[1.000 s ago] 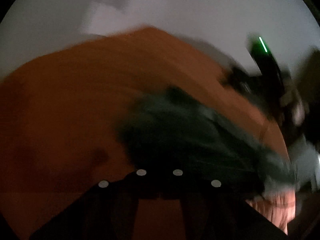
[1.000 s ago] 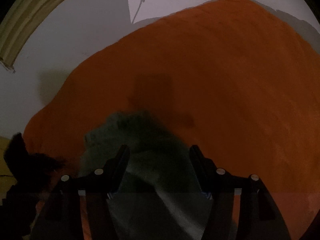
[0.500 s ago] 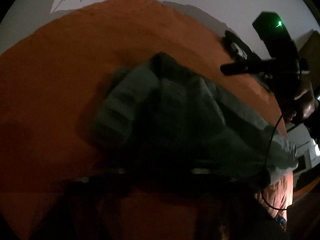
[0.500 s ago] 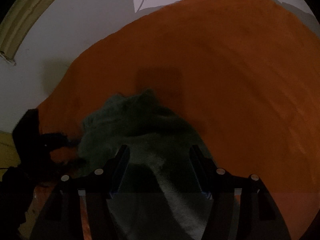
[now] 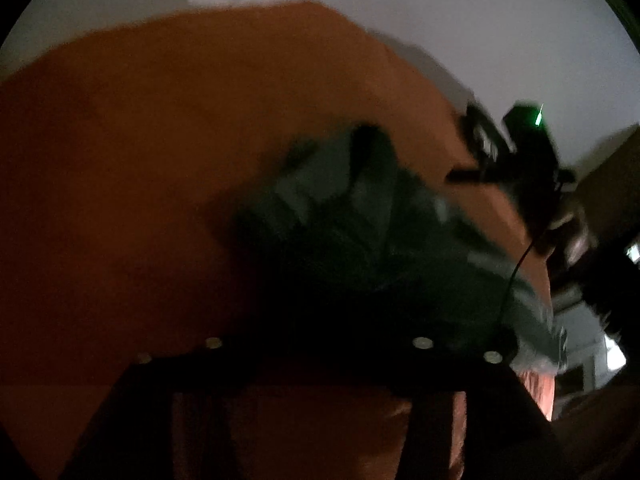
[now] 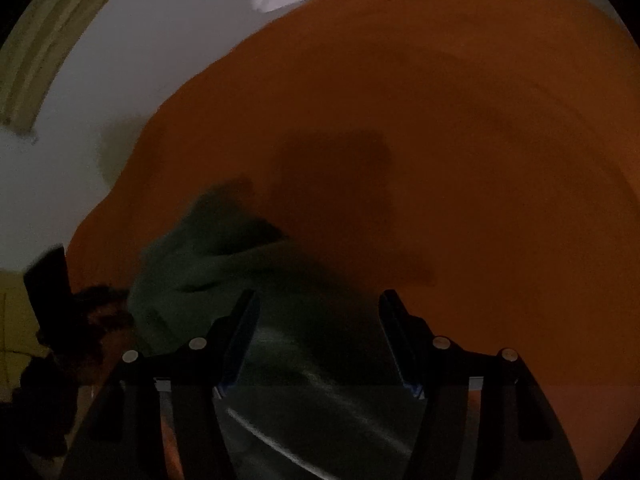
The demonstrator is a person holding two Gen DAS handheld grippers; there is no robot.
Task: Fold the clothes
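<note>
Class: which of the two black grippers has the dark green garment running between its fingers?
The right gripper: the dark green garment lies between its fingers. On the left gripper, jaws are opening, garment ahead.

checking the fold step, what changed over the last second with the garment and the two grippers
The left hand-held gripper is opening its jaws, letting go of the dark green garment, which has dropped bunched onto the orange cover. The right hand-held gripper stays as it was, jaws apart with cloth between them.
</note>
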